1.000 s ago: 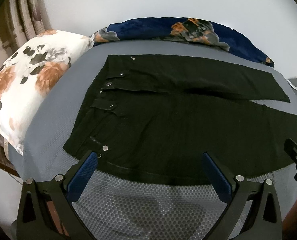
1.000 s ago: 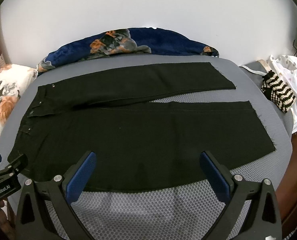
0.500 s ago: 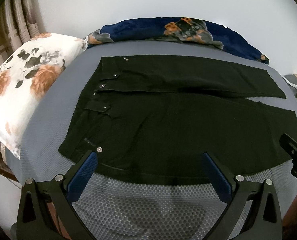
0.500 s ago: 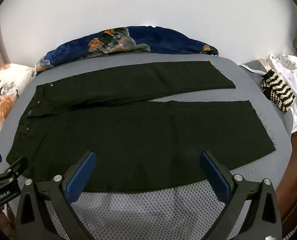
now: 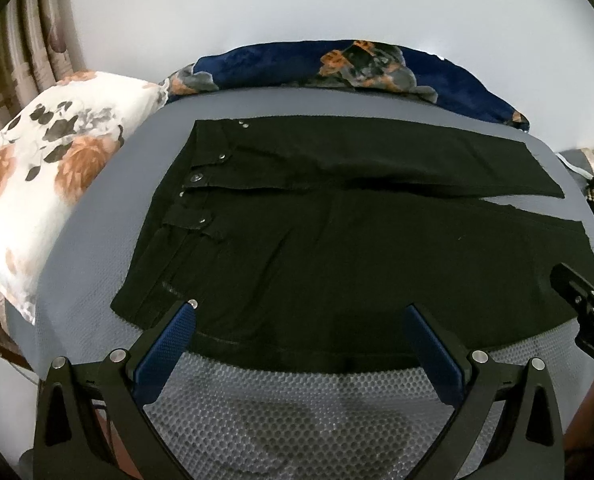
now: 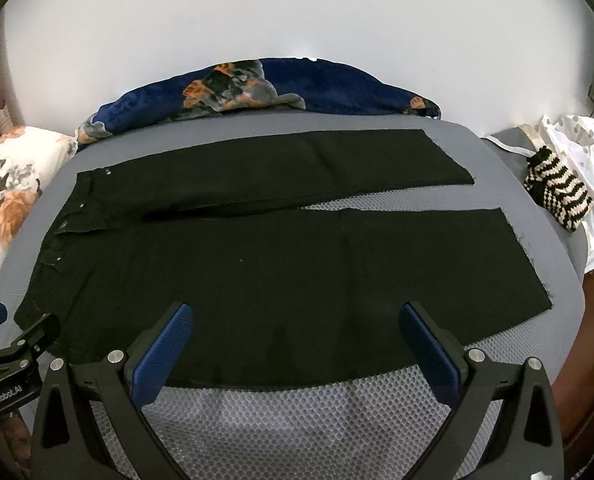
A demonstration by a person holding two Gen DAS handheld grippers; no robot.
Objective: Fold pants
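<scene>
Left gripper (image 5: 299, 312) is spread wide, nothing between its blue fingers (image 5: 165, 350), and it hangs over the near edge of the black pants (image 5: 337, 248), close to the waistband end. Right gripper (image 6: 297, 312) is just as wide apart, holding nothing, poised over the same near edge farther toward the cuffs. Each tool peeks into the other's view: the right one at the far right of the left camera, the left one at the far left of the right camera.

The pants lie flat and unfolded on the grey mesh mattress (image 6: 297, 412), both legs stretched out side by side, a thin wedge of mattress showing between them toward the cuffs. Waistband and metal buttons (image 5: 196, 177) sit at the end nearest the floral pillow (image 5: 37, 184). Beyond the pants, along the wall, lies a navy floral blanket (image 6: 257, 88). Past the cuffs sits a black-and-cream striped knit item (image 6: 559, 196), beside a white dotted cloth (image 6: 585, 140).
</scene>
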